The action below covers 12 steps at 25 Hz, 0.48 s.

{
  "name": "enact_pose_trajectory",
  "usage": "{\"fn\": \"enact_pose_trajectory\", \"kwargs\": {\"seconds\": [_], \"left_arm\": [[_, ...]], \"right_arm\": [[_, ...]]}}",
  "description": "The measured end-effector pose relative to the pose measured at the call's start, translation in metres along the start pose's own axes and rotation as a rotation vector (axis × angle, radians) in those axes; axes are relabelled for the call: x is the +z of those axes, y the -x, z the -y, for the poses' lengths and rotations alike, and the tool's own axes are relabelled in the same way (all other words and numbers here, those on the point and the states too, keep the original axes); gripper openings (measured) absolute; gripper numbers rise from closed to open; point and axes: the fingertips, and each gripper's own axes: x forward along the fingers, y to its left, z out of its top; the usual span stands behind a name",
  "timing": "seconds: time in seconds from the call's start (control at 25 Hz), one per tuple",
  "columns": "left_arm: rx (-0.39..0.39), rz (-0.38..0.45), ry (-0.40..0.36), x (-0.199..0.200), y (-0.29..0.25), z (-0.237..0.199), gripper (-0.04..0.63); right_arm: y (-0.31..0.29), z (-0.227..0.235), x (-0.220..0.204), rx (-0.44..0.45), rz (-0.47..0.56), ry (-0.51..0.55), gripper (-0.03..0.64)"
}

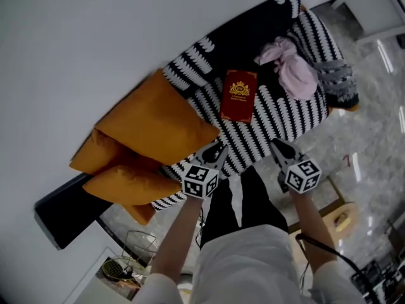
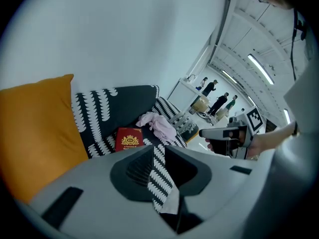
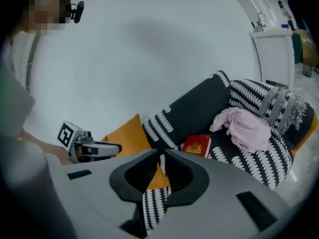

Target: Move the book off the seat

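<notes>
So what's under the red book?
The red book lies flat on the seat's black-and-white striped cover. Whatever is directly beneath the book is covered, so that cannot be seen.

Book (image 1: 238, 95): smooth cover, gilt print. Sofa throw (image 1: 278, 116): knitted cloth. Cushions (image 1: 155, 122): matt fabric.

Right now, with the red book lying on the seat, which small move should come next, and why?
Probably reach the left gripper forward to the near edge of the book, opening it wider on the way. The book lies flat on the striped seat, apart from the orange cushion and the pink cloth, and this gripper hovers empty short of it.
</notes>
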Motion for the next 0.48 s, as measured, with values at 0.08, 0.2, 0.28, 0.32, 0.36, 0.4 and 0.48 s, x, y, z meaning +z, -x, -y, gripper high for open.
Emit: {"fn": "enact_pose_trajectory", "kwargs": {"seconds": [0.08, 0.2, 0.28, 0.32, 0.36, 0.4, 0.48], "left_arm": [[0.001, -0.003, 0.010, -0.005, -0.018, -0.009, 0.068], [0.000, -0.010, 0.027, -0.017, -0.045, -0.023, 0.072], [0.000, -0.019, 0.033, -0.026, -0.063, -0.033, 0.075], [0.000, -0.026, 0.037, -0.031, -0.071, -0.038, 0.078], [0.001, -0.032, 0.042, -0.036, -0.080, -0.043, 0.081], [0.002, -0.040, 0.048, -0.042, -0.089, -0.048, 0.086], [0.009, -0.055, 0.060, -0.054, -0.106, -0.062, 0.097]], "right_arm": [[-0.013, 0.012, -0.010, 0.006, -0.017, -0.004, 0.051], [-0.033, 0.033, -0.027, 0.005, -0.040, -0.012, 0.052], [-0.047, 0.047, -0.038, 0.002, -0.050, -0.025, 0.054], [-0.052, 0.053, -0.043, 0.001, -0.055, -0.033, 0.061], [-0.058, 0.060, -0.048, 0.000, -0.060, -0.040, 0.069], [-0.065, 0.066, -0.053, -0.001, -0.066, -0.046, 0.071], [-0.080, 0.077, -0.062, 0.001, -0.078, -0.056, 0.077]]}}
